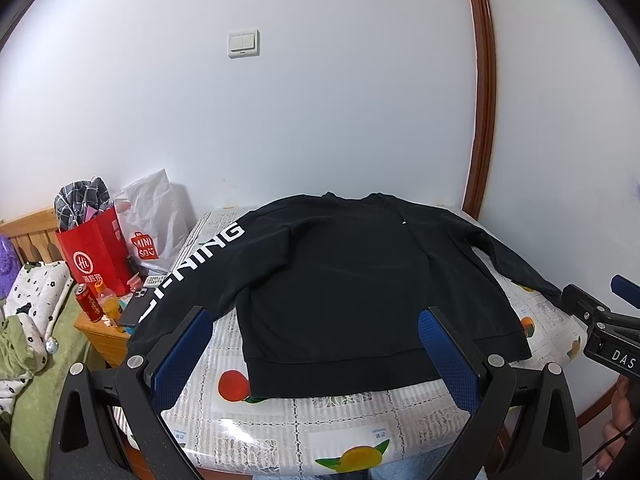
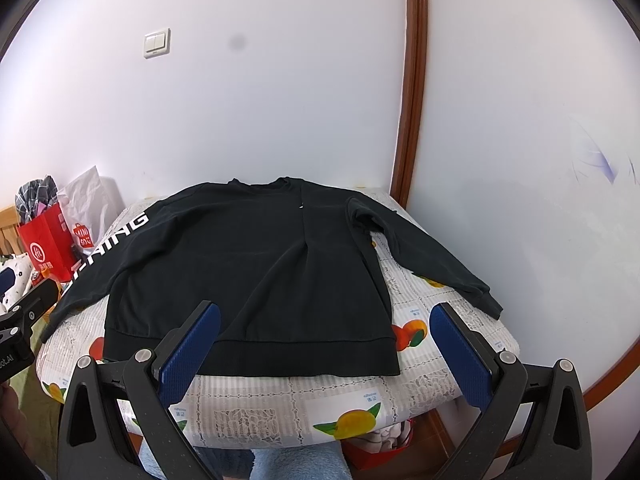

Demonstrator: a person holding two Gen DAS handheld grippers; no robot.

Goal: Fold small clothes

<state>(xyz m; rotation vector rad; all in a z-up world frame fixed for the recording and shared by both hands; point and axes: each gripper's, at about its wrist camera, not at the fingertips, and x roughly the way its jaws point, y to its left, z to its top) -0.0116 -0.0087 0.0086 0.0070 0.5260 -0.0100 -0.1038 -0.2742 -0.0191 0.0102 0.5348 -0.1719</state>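
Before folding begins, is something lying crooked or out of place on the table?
The black sweatshirt lies flat, but its lettered sleeve hangs past the table edge. Nothing spilled or damaged.

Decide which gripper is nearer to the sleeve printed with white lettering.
Left. The left gripper hangs open beside the lettered sleeve, while the right gripper hangs open toward the sweatshirt's opposite, plain-sleeve side.

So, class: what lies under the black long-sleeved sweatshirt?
The black long-sleeved sweatshirt lies flat on a fruit-print tablecloth covering the table. The cloth beneath its body is hidden.
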